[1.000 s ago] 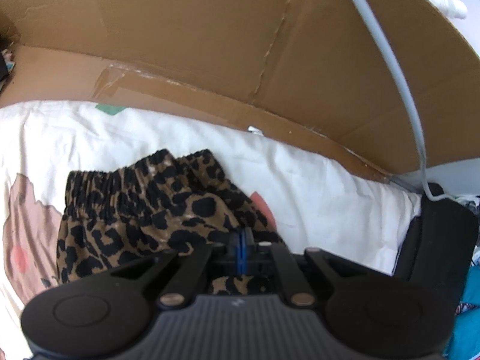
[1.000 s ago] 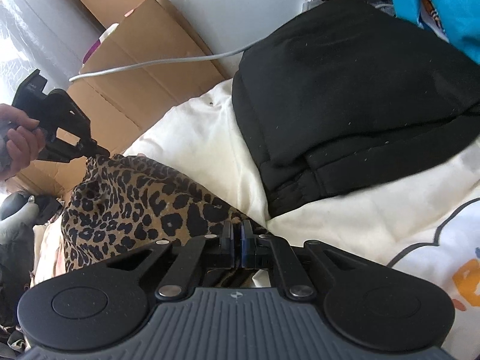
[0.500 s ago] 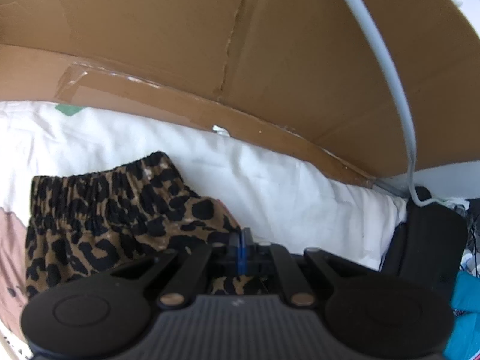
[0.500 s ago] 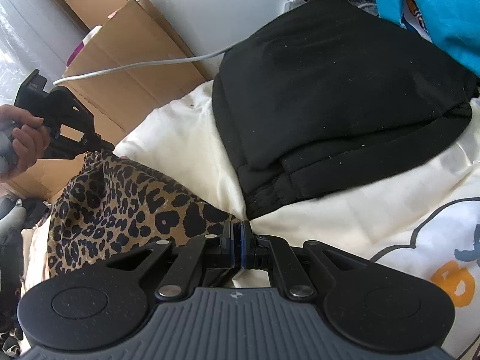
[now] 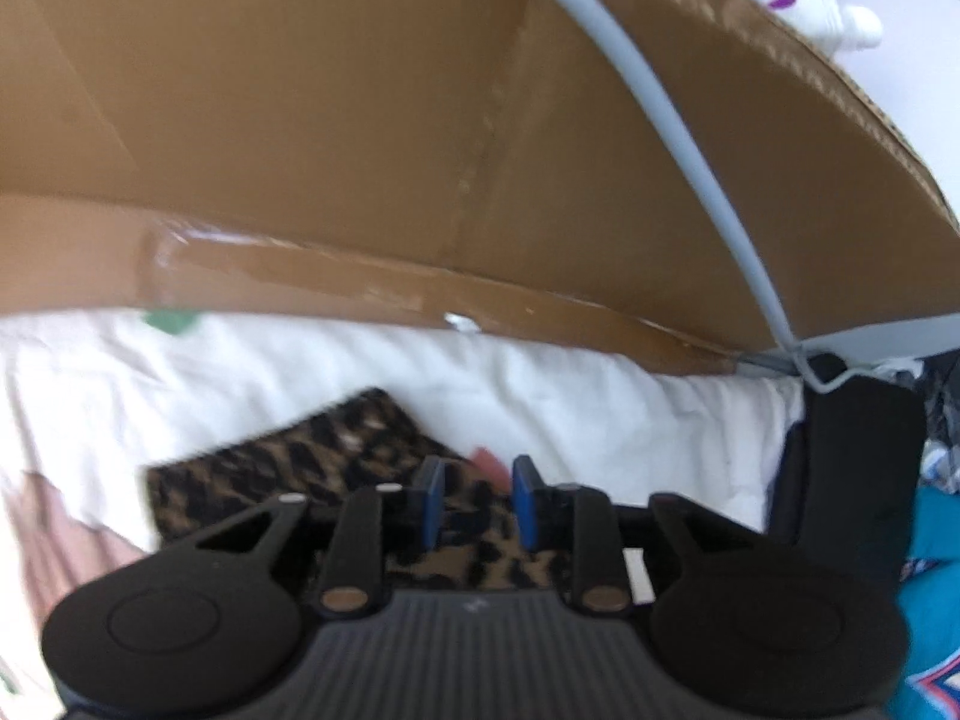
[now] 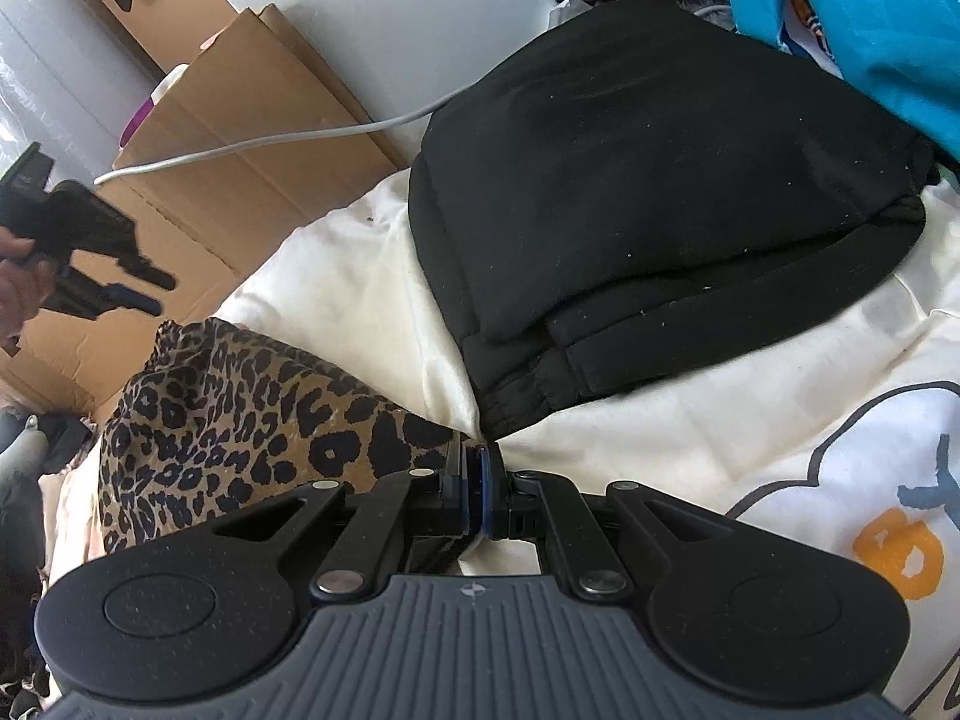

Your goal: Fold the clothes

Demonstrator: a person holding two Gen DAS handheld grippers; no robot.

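Observation:
A leopard-print garment [image 6: 240, 414] lies on the white printed sheet [image 6: 690, 438]. My right gripper [image 6: 477, 480] is shut on its near corner, by the edge of the black garment. In the left wrist view the same leopard-print garment [image 5: 312, 462] rests flat below my left gripper [image 5: 474, 498], whose blue-padded fingers stand apart with nothing between them. The right wrist view shows the left gripper [image 6: 144, 291] in a hand at the far left, lifted a little above the cloth's far corner.
A folded black garment [image 6: 648, 180] lies on the sheet at the right, with blue clothing [image 6: 852, 30] behind it. Cardboard sheets [image 5: 420, 120] stand along the far edge, crossed by a grey cable [image 5: 678, 120]. A white wall [image 6: 372, 6] is behind.
My left gripper has opened and let go of the garment's far corner, which has dropped onto the sheet. My right gripper keeps its hold and has shifted slightly.

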